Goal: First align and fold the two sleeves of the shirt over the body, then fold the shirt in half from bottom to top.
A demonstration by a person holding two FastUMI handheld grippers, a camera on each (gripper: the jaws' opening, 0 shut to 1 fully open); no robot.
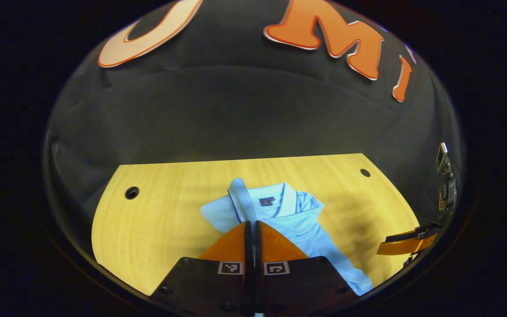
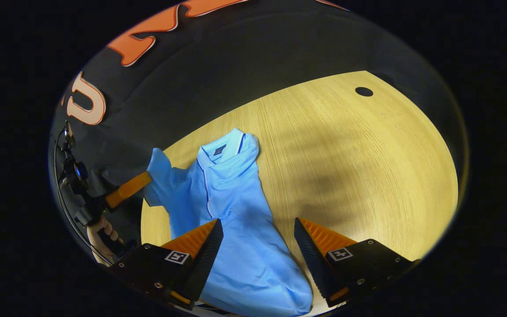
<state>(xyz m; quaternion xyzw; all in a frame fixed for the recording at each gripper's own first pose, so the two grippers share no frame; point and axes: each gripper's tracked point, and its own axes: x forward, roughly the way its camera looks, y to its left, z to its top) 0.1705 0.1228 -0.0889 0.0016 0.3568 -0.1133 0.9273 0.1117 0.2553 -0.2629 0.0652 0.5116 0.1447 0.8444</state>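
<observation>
Left gripper pinches a sleeve of the shirt; right gripper jaws apart

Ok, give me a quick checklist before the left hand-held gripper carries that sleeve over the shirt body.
1. Left hand-held gripper shut on the sleeve: ok, its fingers are closed with the cuff standing up between them.
2. Sleeve lifted off the table: ok, in the right gripper view it is raised at the shirt's side.
3. Right hand-held gripper out of the fold's path: not ok, it is open and straddles the shirt body.
4. Other sleeve already folded over the body: cannot tell.
5. Collar lying flat: ok.
</observation>
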